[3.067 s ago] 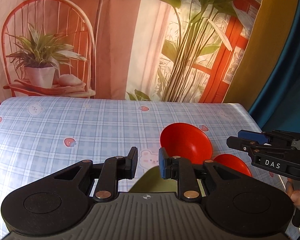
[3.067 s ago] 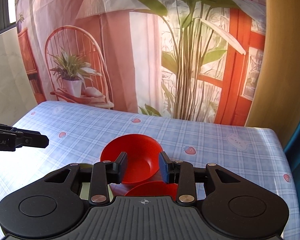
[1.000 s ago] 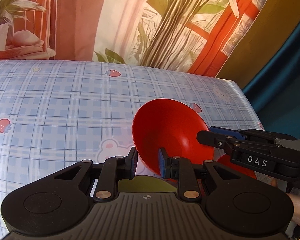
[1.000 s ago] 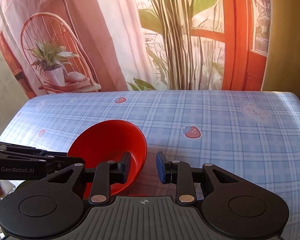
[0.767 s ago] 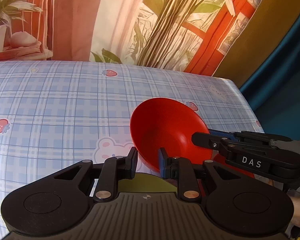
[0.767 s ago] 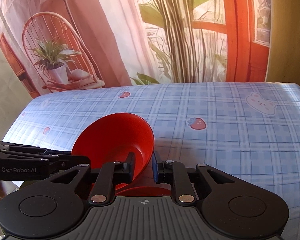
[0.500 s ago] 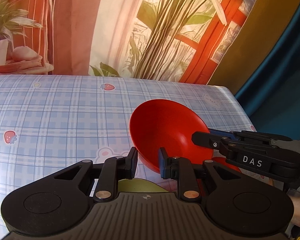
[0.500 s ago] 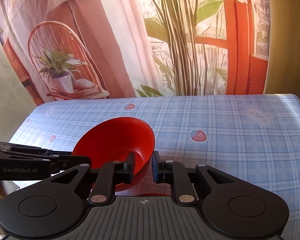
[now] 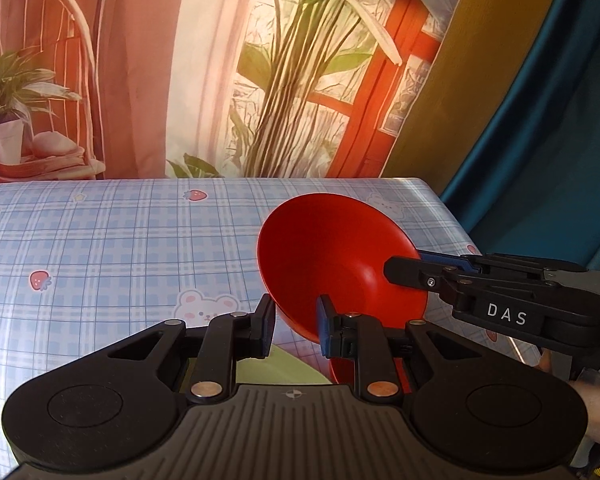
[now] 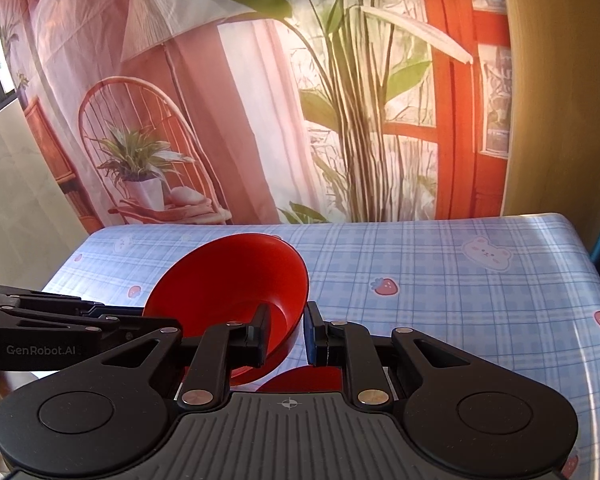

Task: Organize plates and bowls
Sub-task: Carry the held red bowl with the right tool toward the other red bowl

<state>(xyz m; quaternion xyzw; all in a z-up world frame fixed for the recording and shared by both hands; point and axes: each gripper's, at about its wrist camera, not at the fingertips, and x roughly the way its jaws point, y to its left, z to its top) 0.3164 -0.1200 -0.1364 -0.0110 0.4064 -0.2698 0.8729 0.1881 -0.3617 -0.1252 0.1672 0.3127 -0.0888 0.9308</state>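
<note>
A red bowl is held tilted above the checked tablecloth. My left gripper is shut on its near rim. My right gripper is shut on the bowl's opposite rim and shows in the left wrist view coming in from the right. A second red dish lies on the table under the bowl, mostly hidden by the gripper bodies; it also shows in the left wrist view. A green plate peeks out between my left gripper's fingers.
The tablecloth carries strawberry and bear prints. A printed backdrop hangs behind the table's far edge. The table's right edge drops off toward a blue curtain.
The bowl has been lifted off the table, held by both grippers on opposite rims. My right gripper closed on the rim about a second ago. Both cameras have risen and tilted up.
</note>
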